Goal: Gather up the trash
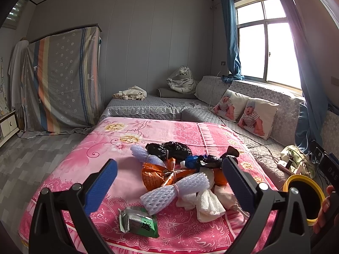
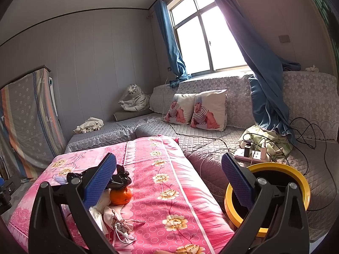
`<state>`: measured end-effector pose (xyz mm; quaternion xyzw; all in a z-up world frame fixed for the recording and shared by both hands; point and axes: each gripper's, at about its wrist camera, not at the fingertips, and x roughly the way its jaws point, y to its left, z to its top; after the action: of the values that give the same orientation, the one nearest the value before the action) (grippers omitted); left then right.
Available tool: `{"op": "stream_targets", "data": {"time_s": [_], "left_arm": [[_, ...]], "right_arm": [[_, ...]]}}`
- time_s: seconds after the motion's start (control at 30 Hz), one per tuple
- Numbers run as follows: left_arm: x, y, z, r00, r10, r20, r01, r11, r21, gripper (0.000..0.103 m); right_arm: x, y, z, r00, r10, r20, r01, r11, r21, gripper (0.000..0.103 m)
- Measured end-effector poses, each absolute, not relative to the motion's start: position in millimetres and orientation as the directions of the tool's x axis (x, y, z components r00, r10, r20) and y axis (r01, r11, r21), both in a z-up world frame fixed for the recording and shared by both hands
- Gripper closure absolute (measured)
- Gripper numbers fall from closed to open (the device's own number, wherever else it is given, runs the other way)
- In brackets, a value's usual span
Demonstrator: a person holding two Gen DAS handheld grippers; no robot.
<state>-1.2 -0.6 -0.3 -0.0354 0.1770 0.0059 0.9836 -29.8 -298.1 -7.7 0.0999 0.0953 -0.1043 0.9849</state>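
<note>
Pink bedspread (image 1: 89, 158) carries the whole trash pile (image 1: 180, 182), nothing visibly binned, our left gripper (image 1: 169, 182) and right gripper (image 2: 169, 180) both spread and empty (yellow bin (image 2: 296, 182) waits alongside).

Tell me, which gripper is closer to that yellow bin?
Right. The right gripper hangs open with one finger directly over the yellow bin. The left gripper is open above the trash pile, with the bin off to its right.
</note>
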Motion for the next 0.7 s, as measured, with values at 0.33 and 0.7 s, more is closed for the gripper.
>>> {"op": "stream_targets", "data": {"time_s": [0.33, 0.7], "left_arm": [[-1.0, -2.6, -1.1, 0.937, 0.003, -0.349, -0.027, 0.998, -0.064, 0.007], [-0.3, -2.9, -0.6, 0.937, 0.007, -0.349, -0.032, 0.997, -0.067, 0.007]], "right_arm": [[-29.7, -297.8, -8.1, 0.96, -0.186, -0.208, 0.224, 0.958, 0.178, 0.008], [-29.5, -297.9, -8.0, 0.96, -0.187, -0.209, 0.225, 0.958, 0.177, 0.008]]}}
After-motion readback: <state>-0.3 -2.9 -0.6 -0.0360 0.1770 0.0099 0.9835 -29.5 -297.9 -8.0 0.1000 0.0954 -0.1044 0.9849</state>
